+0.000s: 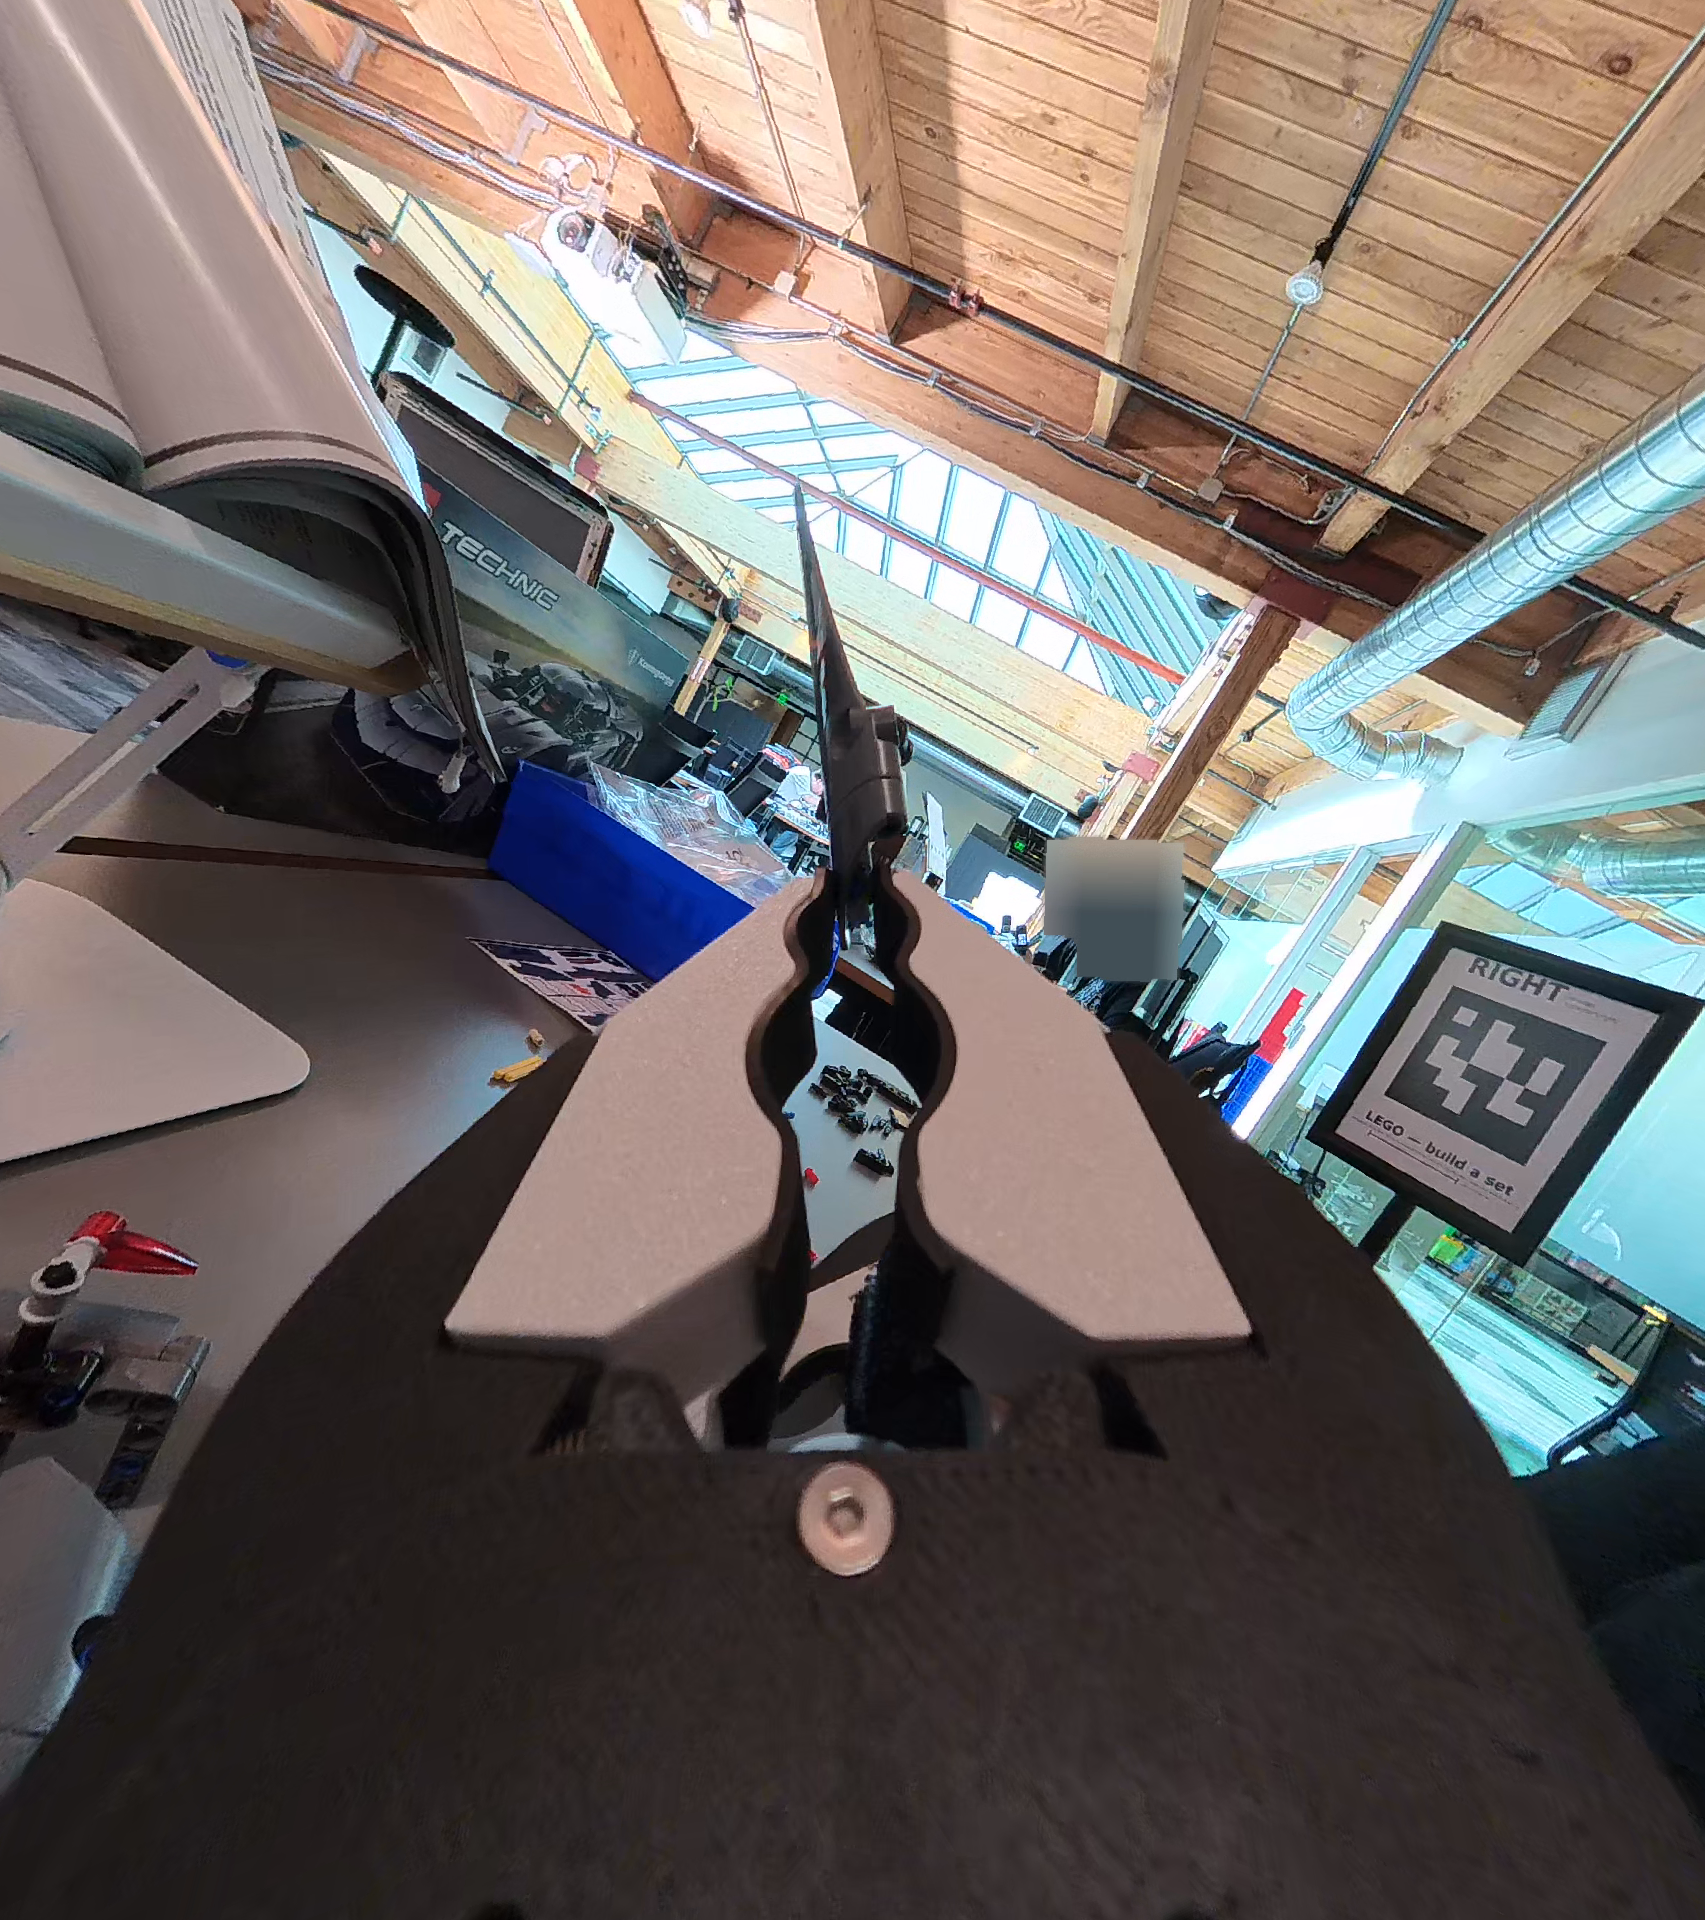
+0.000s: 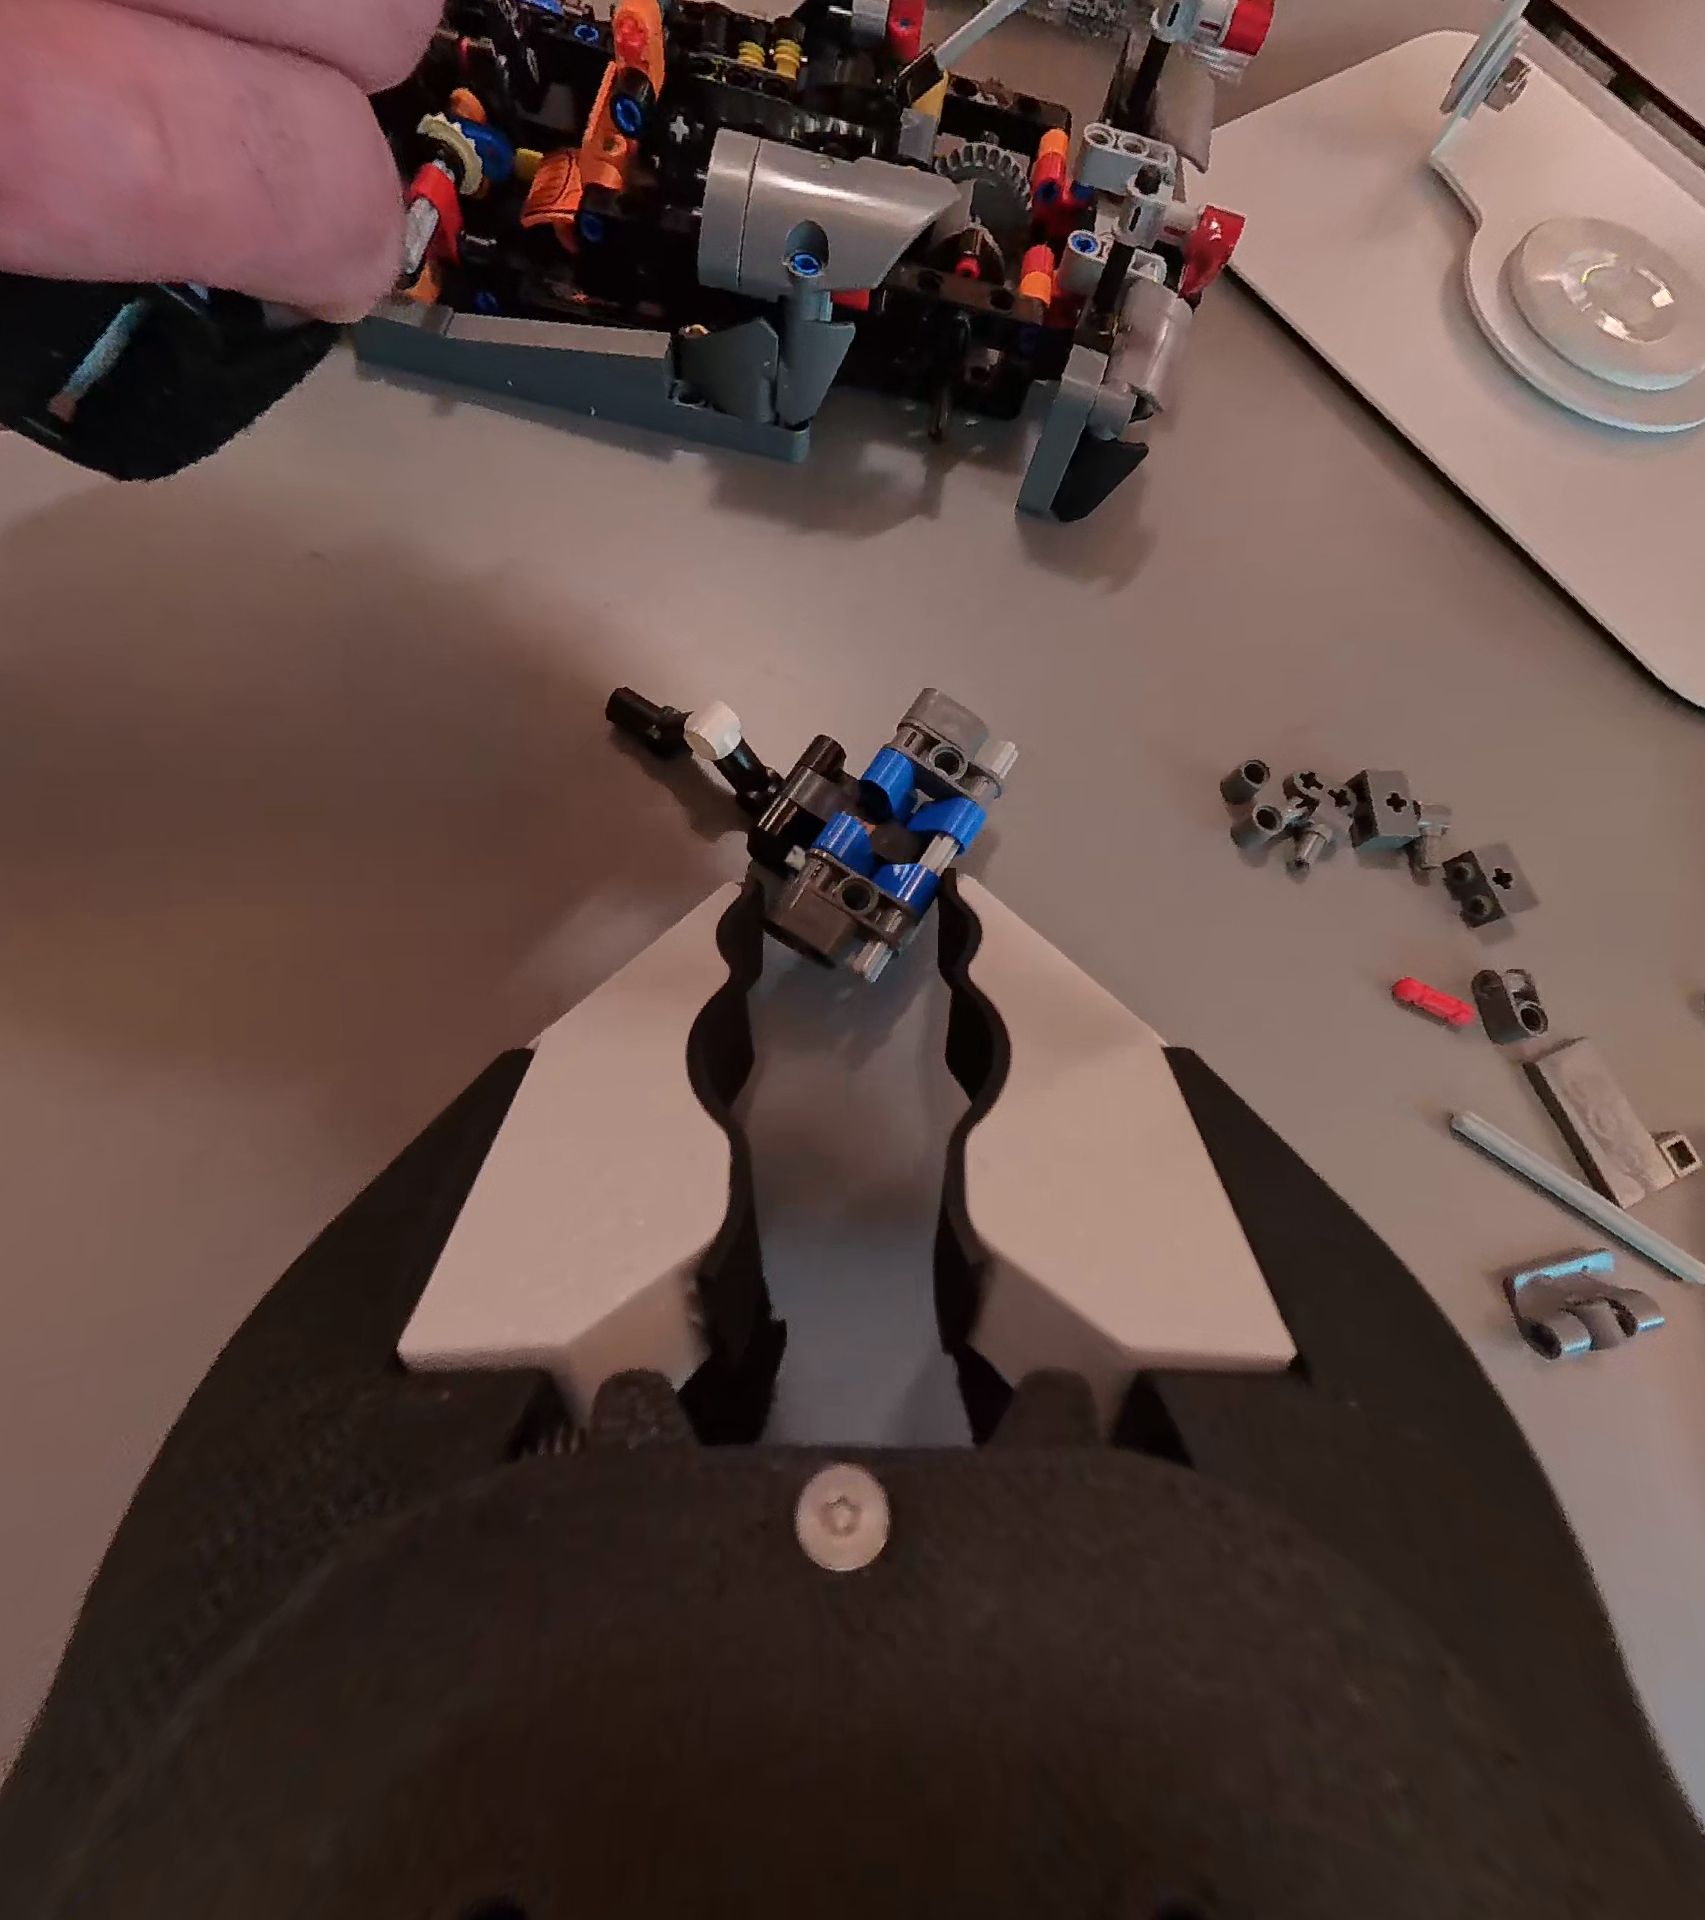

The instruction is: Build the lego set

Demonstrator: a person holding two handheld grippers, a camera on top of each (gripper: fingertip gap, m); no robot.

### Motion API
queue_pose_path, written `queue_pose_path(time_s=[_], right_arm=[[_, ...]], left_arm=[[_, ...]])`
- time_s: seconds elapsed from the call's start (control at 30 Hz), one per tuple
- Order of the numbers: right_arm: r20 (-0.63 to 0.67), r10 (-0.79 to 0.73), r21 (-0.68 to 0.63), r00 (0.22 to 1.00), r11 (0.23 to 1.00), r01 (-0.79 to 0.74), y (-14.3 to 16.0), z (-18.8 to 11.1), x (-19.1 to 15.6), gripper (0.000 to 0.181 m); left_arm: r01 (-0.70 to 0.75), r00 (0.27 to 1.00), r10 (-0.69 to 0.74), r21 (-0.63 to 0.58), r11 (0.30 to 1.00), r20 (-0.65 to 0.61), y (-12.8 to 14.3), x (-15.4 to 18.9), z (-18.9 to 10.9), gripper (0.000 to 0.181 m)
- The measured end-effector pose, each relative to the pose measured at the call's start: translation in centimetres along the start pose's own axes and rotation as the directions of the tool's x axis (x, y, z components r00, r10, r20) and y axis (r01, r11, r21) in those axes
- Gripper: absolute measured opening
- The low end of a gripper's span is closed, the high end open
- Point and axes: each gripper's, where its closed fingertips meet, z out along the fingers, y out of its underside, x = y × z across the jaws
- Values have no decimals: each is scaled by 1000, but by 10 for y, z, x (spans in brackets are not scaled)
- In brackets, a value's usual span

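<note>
Pointing its long axis up toward twelve o'clock at the ceiling, a thin dark blade-shaped piece [image 1: 843,717] is pinched at its base by the left gripper [image 1: 853,894], which is tilted steeply upward. The right gripper [image 2: 843,904] angles down at the grey table [image 2: 308,831], its fingertips narrowed around a small blue-and-grey block assembly [image 2: 879,831] (black pin end toward ten o'clock). A hand [image 2: 131,156] sits at eleven o'clock beside the half-built car [image 2: 786,218].
</note>
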Motion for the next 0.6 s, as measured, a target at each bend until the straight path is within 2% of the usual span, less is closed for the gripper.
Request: queue_pose_path(time_s=[0.3,0.6], right_arm=[[70,-51,3,996,999,51,16,-20,-12,31],[176,-252,24,952,967,252,47,-59,-27,31]], left_arm=[[4,1000,-4,-9,1000,-10,2,2,2,4],[14,1000,-14,-21,1000,-18,6,3,5,4]])
